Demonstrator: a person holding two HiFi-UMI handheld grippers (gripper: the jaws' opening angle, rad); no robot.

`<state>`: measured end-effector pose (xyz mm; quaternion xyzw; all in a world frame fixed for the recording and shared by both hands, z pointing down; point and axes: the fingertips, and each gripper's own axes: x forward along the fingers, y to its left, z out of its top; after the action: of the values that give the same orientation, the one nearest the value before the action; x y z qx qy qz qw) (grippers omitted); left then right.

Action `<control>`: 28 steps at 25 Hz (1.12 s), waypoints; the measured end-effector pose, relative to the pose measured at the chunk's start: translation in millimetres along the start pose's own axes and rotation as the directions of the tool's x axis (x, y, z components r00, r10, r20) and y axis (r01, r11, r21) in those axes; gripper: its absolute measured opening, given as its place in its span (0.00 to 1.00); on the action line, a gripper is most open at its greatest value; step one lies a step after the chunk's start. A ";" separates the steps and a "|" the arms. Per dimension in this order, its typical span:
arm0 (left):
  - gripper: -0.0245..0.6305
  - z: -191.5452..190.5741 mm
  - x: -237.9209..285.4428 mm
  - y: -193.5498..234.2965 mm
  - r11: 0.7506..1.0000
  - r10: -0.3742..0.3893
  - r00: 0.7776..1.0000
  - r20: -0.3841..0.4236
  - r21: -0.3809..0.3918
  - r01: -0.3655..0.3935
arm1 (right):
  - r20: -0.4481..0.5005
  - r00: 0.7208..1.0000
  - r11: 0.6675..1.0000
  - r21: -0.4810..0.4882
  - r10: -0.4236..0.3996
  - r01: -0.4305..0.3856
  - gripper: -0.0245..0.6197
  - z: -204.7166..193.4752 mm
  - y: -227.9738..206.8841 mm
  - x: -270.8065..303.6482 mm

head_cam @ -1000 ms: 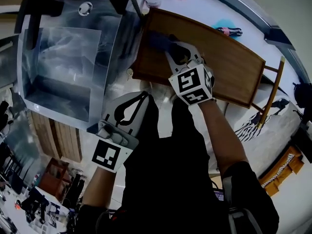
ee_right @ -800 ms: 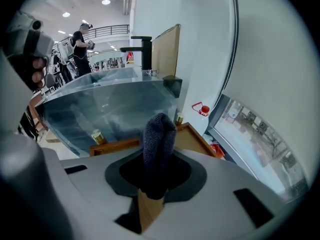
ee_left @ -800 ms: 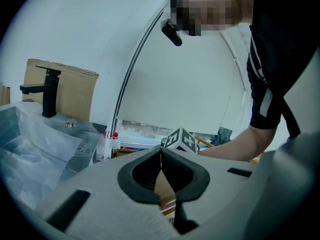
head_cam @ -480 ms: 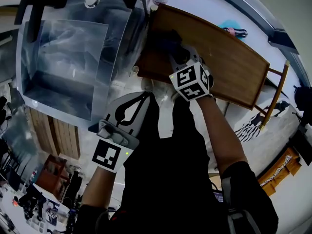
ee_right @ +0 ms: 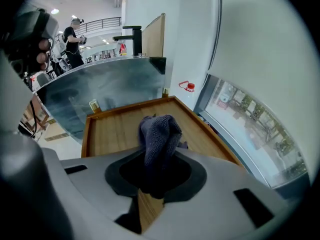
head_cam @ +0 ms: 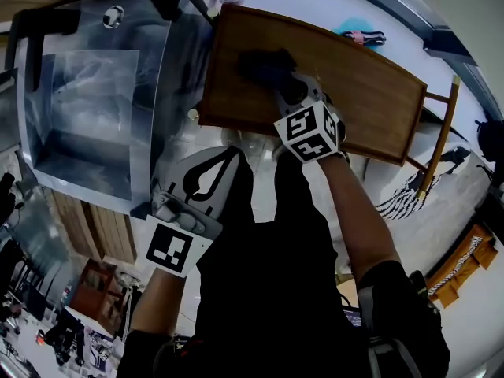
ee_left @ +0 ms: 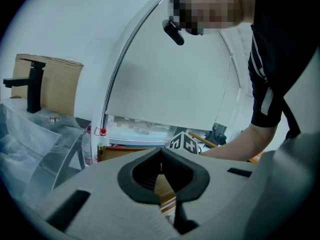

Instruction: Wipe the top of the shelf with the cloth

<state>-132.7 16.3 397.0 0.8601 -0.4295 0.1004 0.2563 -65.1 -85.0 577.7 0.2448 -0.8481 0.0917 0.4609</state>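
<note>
The sink [head_cam: 31,93] left of the shelf [head_cam: 370,93] holds only a sheet of clear plastic film [head_cam: 87,93] draped across its basin. The shelf's rimmed wooden top carries the dark cloth [head_cam: 264,63] towards its left end. The right gripper [ee_right: 155,179] has its jaws clamped on that cloth, which bunches up between them. The left gripper [ee_left: 161,174] hangs low beside the person's body, off the shelf, with its jaws closed together on nothing. Only the right gripper view shows the cloth's knitted weave and a person [ee_right: 74,44] standing far off beyond the sink; only the head view takes in the whole shelf top and both grippers at once
</note>
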 end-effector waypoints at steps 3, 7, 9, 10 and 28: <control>0.07 0.6 12.0 -12.3 1.000 -0.021 1.000 -0.017 0.012 0.021 | -0.001 1.000 1.000 0.021 -0.013 0.013 0.15 -14.9 -10.1 -9.7; 0.07 2.1 27.0 -27.6 0.999 -0.042 0.999 -0.029 0.028 0.043 | -0.003 1.000 0.999 0.045 -0.028 0.028 0.15 -33.3 -22.5 -22.1; 0.07 3.5 34.6 -35.3 0.998 -0.053 0.998 -0.031 0.037 0.054 | -0.004 0.999 0.998 0.057 -0.036 0.036 0.15 -42.0 -28.9 -28.5; 0.07 4.3 38.5 -39.5 0.997 -0.058 0.998 -0.031 0.040 0.059 | -0.005 0.999 0.997 0.062 -0.040 0.040 0.15 -46.5 -32.2 -31.7; 0.07 5.2 110.5 -123.1 0.980 -0.168 0.983 -0.078 0.094 0.175 | -0.047 0.990 0.977 0.162 -0.131 0.137 0.15 -145.4 -96.9 -97.3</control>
<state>31.7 -0.8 392.4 0.9018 -0.3387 0.1293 0.2351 134.8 -81.1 571.6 0.3372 -0.8107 0.1348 0.4592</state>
